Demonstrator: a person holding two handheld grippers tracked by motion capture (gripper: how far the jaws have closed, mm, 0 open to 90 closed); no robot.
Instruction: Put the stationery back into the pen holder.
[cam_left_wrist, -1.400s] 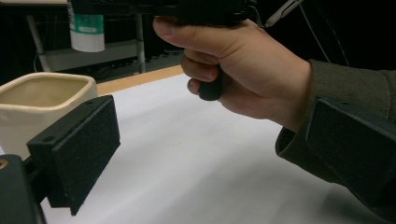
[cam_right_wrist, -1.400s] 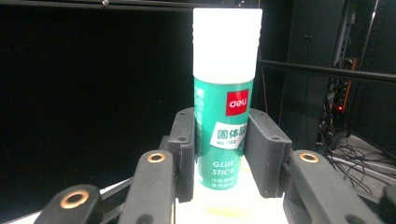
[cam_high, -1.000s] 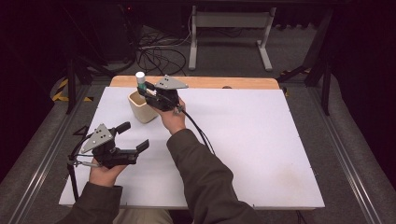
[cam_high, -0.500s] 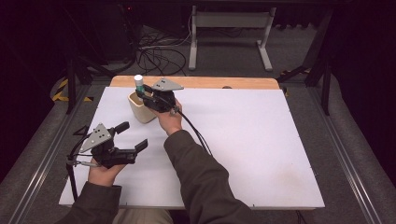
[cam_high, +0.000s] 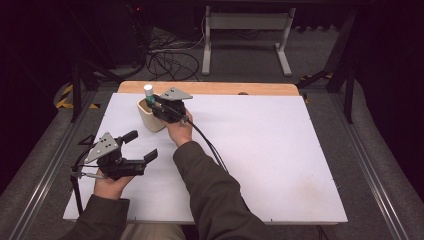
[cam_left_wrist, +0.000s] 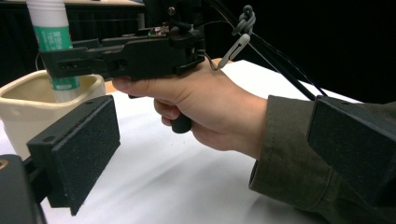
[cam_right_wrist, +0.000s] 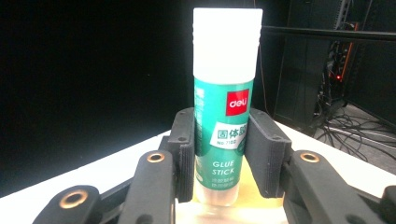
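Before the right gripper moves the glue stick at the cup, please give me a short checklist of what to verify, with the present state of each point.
1. Right gripper jaws clamp the glue stick on both sides: ok.
2. Stick upright: ok.
3. White cap on: ok.
4. Stick's base inside the cream cup: ok; touching the bottom: cannot tell.
5. Left gripper open, apart from the cup: ok.
6. Cup upright on the white table: ok.

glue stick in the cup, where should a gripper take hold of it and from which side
Grip the glue stick on its green label band, below the white cap, coming in level from the person's side above the cream cup rim. It stands upright and round, so flat pads on opposite sides suit it, as the right gripper now does.
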